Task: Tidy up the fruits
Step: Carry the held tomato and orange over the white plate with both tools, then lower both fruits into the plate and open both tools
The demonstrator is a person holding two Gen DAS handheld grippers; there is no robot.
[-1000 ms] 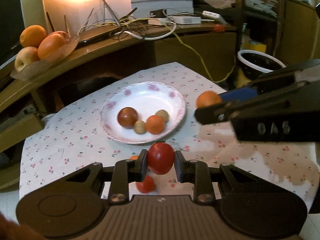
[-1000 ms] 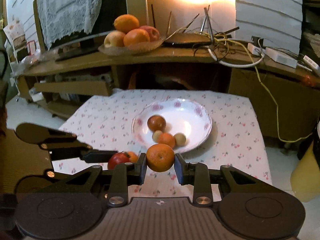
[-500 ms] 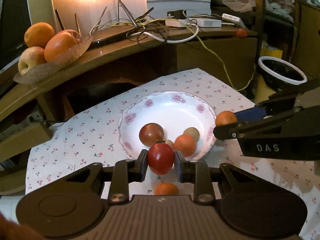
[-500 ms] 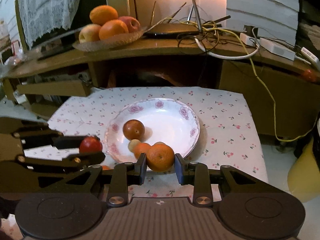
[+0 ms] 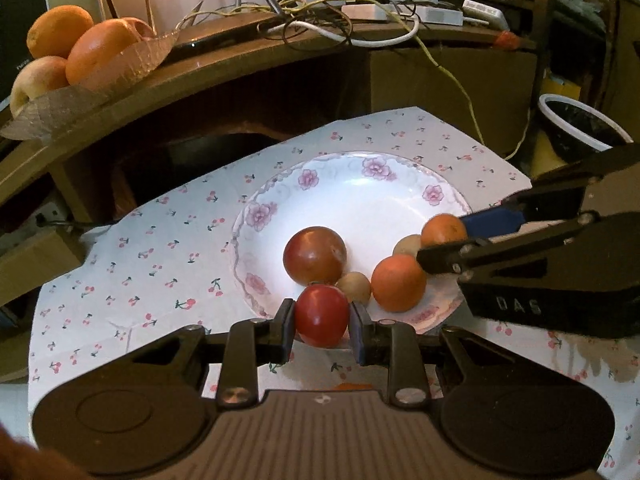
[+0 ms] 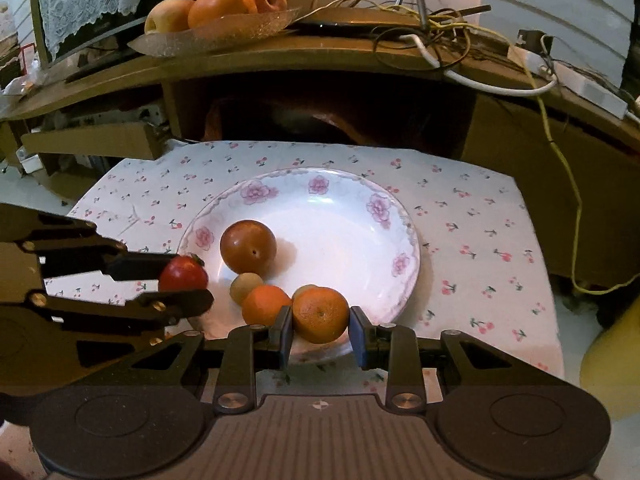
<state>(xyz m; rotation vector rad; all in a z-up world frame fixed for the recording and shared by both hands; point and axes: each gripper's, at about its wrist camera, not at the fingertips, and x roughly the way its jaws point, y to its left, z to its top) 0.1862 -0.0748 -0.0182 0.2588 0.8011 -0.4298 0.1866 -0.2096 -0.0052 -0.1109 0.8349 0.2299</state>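
- While both grippers crowd the near rim of the flowered plate [image 6: 404, 216], its far half lies bare and white, and the cherry-print cloth [image 6: 472, 240] is unoccupied to the right of the plate.
- Left gripper [image 5: 322, 322] has its fingers clenched on a red tomato [image 5: 322, 315], held over the plate's near-left edge; from the right wrist view the same tomato [image 6: 183, 274] sits just outside or above the rim, and I cannot tell which.
- Right gripper [image 6: 320, 324] grips a small orange [image 6: 320, 314] between blue-padded fingers, at the plate's near edge, close against the fruit already there.
- On the plate lie a large dark-red fruit [image 6: 248, 246], a second orange [image 6: 265, 305] and a small tan fruit [image 6: 245, 287]; another tan one [image 5: 407, 245] shows in the left wrist view beside the held orange.
- An orange shape peeks from under the left gripper's body on the cloth; too hidden to identify.
- Behind the table, a wooden shelf [image 6: 340, 60] carries a glass dish [image 6: 224, 34] of oranges and apples, plus tangled cables [image 6: 432, 32].
- A dark bowl with a white rim [image 5: 580, 128] stands off to the right, apart from the table.
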